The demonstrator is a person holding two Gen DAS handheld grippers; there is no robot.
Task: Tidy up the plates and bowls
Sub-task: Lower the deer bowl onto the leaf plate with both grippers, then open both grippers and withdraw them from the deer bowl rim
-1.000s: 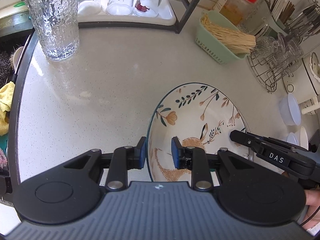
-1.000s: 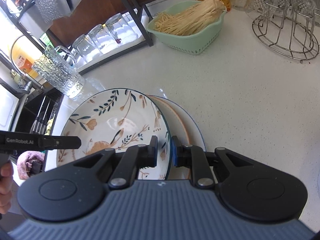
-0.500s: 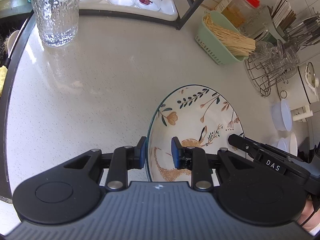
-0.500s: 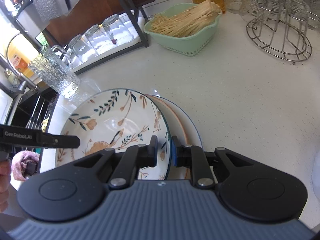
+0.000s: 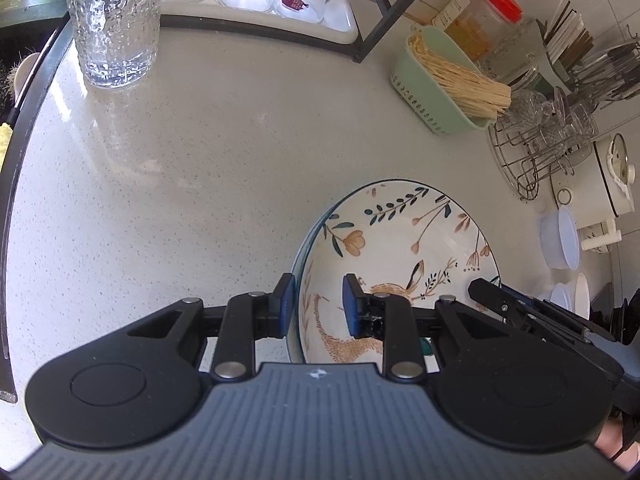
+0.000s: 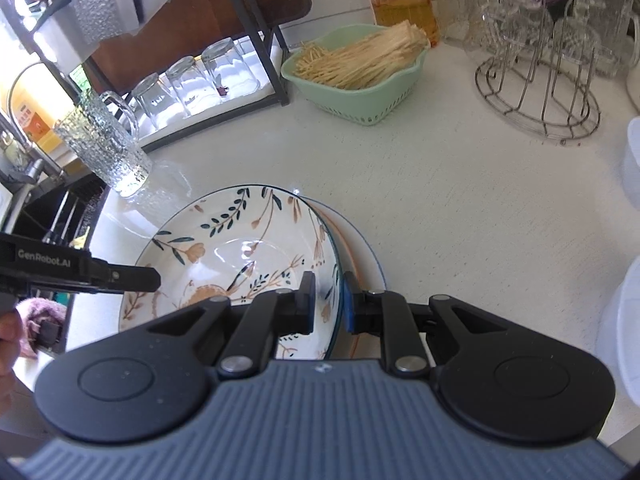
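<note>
Straddling opposite rims of the floral bowl (image 5: 396,256), the two grippers face each other across it: the left gripper (image 5: 315,304) has its blue pads either side of the bowl's left wall, and the right gripper (image 6: 327,300) pinches the right wall, one pad inside and one outside. The right gripper's jaws look closed on the rim; the left gripper's jaws stand a little wider, with the outer pad at the wall and a visible gap at the inner pad, so I judge that grip loose or only just seated. The bowl sits over a plate (image 6: 360,248) with an orange line, whose edge shows just right of the bowl, on the white counter (image 5: 200,160). Both grippers are equally near, so any lift turns on raising both sides level, straight up off the plate.
</note>
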